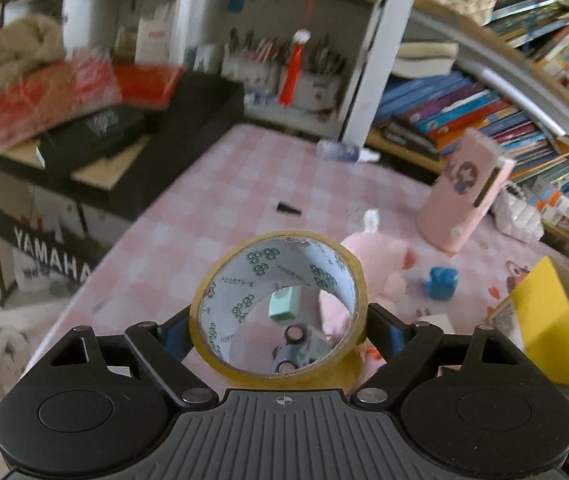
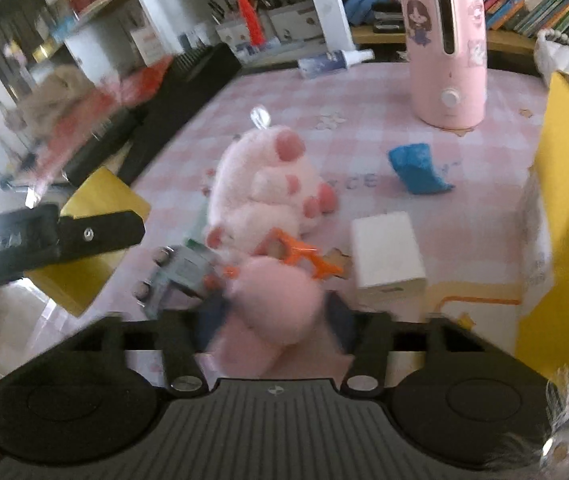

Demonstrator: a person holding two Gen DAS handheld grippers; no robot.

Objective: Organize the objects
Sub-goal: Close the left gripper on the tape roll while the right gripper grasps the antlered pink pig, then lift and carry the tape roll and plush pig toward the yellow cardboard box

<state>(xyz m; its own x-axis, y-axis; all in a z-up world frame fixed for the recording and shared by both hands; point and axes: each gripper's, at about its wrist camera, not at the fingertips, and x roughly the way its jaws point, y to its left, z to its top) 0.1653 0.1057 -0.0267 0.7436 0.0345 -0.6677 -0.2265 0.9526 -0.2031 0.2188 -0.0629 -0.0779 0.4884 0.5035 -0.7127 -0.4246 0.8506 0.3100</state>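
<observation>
Left tool (image 1: 280, 320) clamped across a yellowish roll of clear packing tape with a white printed core (image 1: 278, 304), held upright above the pink-and-white checked desk (image 1: 220, 200), ring opening facing the camera. Right tool (image 2: 272, 312) narrowed around a blurred pink plush piece (image 2: 276, 292), apparently part of the pink-and-white stuffed pig (image 2: 268, 184) lying mid-desk; contact looks real but blur hides the exact pad line.

Probably mid-carry toward the yellow-lined cardboard box (image 2: 564, 184) at the desk's right edge. Best done so:

- Keep the tape roll level and the squeeze steady; round, smooth sides, likely to pivot or slip if tilted.
- Lift the plush high enough to clear the orange plastic piece (image 2: 304, 256) and the white rectangular box (image 2: 388, 252) just beside it.
- Steer clear of the tall pink humidifier (image 2: 446, 44); top-heavy, easily toppled.
- Release only once past the box wall, one tool at a time, avoiding a crossing of arms.
</observation>
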